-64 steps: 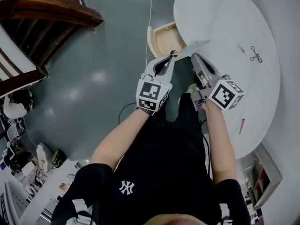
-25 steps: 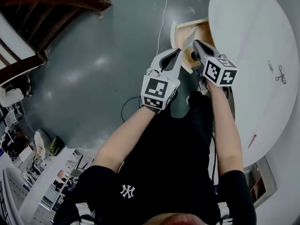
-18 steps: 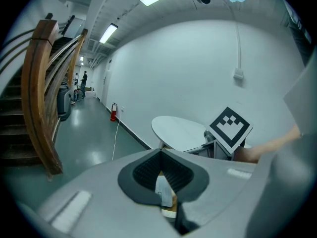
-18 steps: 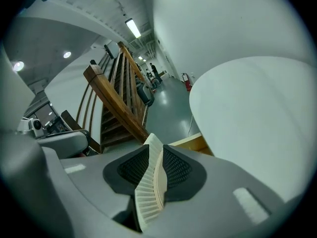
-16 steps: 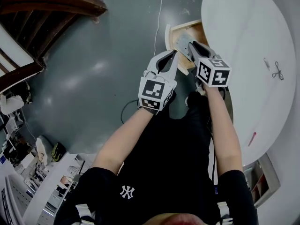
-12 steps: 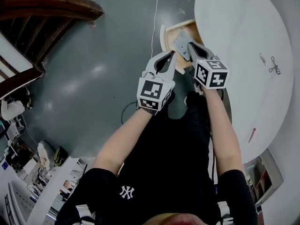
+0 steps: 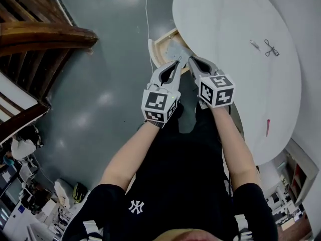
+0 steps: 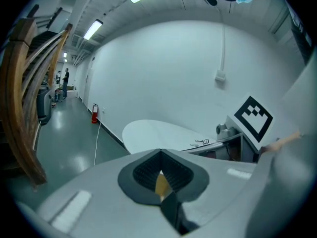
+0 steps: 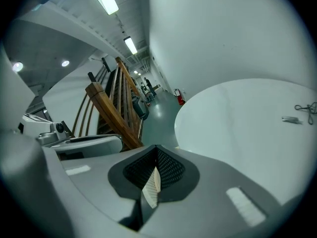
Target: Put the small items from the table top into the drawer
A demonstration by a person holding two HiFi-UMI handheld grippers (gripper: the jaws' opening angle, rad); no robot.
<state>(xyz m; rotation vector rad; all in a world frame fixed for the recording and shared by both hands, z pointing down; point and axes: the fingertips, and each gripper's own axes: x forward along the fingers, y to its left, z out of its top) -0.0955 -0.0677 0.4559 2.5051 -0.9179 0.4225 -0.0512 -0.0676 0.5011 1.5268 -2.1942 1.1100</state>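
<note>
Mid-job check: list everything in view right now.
Table: one, white, round, upper right.
Drawer: one, wooden, open at the table's edge.
Flat sheet: one, grey, in the drawer.
Wire-loop item: one, black, on the table.
Small stick: one, grey, beside it.
Pen-like stick: one, red, table's near edge.
Cable: one, white, on the floor.
Stairs: one, brown, upper left.
Left gripper: one, grey, shut, empty, above the drawer.
Right gripper: one, grey, just closed, empty, beside it.

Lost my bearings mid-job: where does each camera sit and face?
Head view: on the head, steeply down at forearms, left gripper, right gripper, table.
Left gripper view: along its shut jaws toward the table; right gripper's cube shows.
Right gripper view: along its jaws, just closed empty, toward table, staircase; left gripper shows.
All share the table.
</note>
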